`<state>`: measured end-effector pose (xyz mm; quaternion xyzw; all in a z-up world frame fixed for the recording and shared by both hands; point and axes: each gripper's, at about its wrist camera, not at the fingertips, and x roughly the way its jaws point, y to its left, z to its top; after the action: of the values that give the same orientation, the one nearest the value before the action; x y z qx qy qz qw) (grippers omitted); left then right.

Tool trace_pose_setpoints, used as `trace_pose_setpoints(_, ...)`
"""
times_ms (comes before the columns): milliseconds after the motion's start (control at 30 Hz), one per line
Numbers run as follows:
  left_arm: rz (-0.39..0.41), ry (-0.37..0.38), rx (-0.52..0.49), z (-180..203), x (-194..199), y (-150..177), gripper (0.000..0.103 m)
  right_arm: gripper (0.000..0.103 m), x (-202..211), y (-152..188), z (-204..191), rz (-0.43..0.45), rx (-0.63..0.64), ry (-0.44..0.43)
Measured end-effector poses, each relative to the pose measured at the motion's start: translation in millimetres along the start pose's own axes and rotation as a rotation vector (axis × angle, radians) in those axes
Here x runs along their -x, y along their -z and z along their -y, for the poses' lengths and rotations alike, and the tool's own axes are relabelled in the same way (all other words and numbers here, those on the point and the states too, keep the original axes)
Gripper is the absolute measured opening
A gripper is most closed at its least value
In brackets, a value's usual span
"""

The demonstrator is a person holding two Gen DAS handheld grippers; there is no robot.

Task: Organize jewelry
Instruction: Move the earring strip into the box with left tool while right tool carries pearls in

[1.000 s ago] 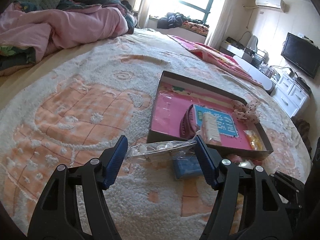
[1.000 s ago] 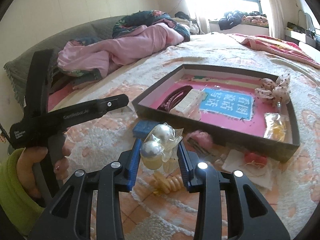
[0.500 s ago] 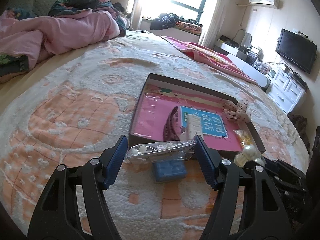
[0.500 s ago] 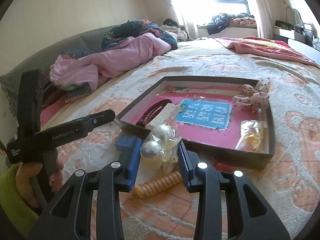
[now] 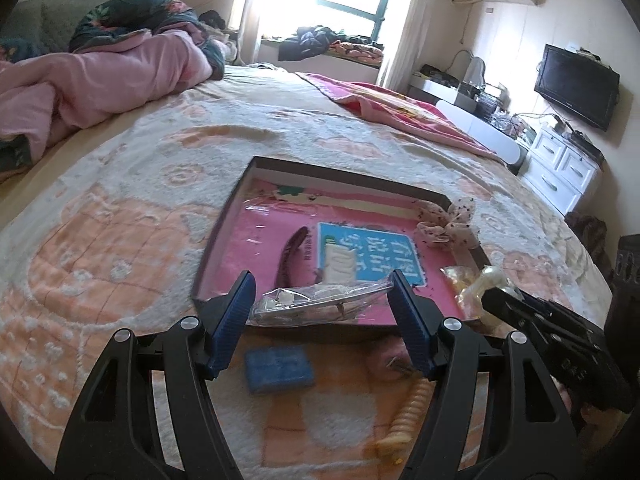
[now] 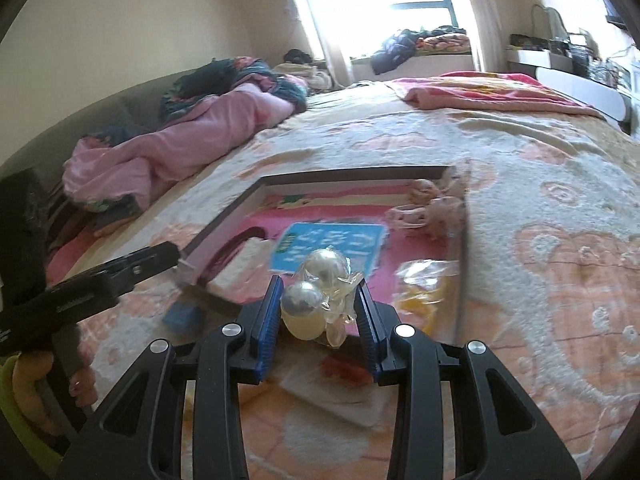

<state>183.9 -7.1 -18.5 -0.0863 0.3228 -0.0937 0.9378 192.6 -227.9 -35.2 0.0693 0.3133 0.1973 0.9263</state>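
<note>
My left gripper (image 5: 322,304) is shut on a clear plastic packet of small white jewelry pieces (image 5: 320,299), held above the near rim of a shallow pink-lined box (image 5: 224,228) on the bed. My right gripper (image 6: 318,304) is shut on a clear bag with large pearl beads (image 6: 320,284), also above the box's near edge (image 6: 462,280). Inside the box lie a dark red hair clip (image 5: 290,258), a white comb-like piece (image 5: 340,264), a spotted bow (image 5: 448,224) and a yellow packet (image 6: 420,288).
On the blanket before the box lie a blue pad (image 5: 278,368), a cream spiral hair tie (image 5: 408,416), a pink item (image 5: 394,356) and a white card with something red (image 6: 340,384). A pink quilt (image 5: 100,80) is heaped at the far left.
Both grippers have moved forward and risen toward the box with their packets still held; the right one shifted right, over the box's near right part.
</note>
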Motion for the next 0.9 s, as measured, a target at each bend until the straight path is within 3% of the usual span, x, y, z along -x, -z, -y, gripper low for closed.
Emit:
trace_pose_setpoints(533, -0.05, 0.046, -0.085, 37.2, -36.7, -3.2, 0.059, 0.034, -12.4, -17.5, 43.3, -0.008, -0.031, 0.085)
trace_pose_setpoints(900, -0.095, 0.069, -0.117, 52.4, -59.5, -0.5, 0.059, 0.034, -34.5, -35.7, 61.2, -0.049, -0.036, 0.081)
